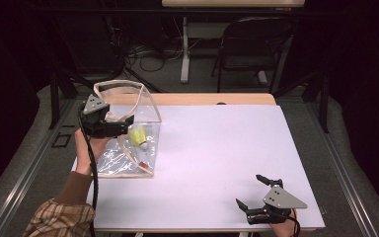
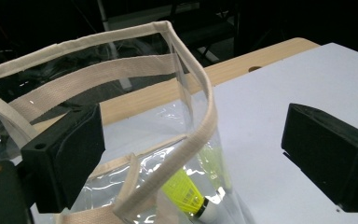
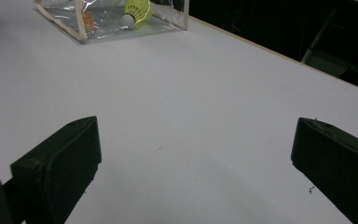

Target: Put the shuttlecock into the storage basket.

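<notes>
A clear plastic tote bag [image 1: 109,160] with cream webbing trim stands at the table's left side, its mouth facing up. A yellow shuttlecock [image 1: 139,135] with a white cork lies inside it on the bottom; it also shows through the plastic in the left gripper view [image 2: 186,193] and far off in the right gripper view [image 3: 137,10]. My left gripper [image 1: 124,126] hovers at the bag's near rim, jaws wide apart; the cream rim [image 2: 200,130] runs between them without touching either pad. My right gripper [image 1: 249,190] rests open near the table's front right corner, nothing between its jaws [image 3: 196,158].
The white table top [image 1: 217,148] stretches between the bag and the right gripper. A wooden strip [image 1: 212,98] borders its far edge. Beyond it stand a dark folding chair [image 1: 251,44] and a desk leg, with cables on the floor.
</notes>
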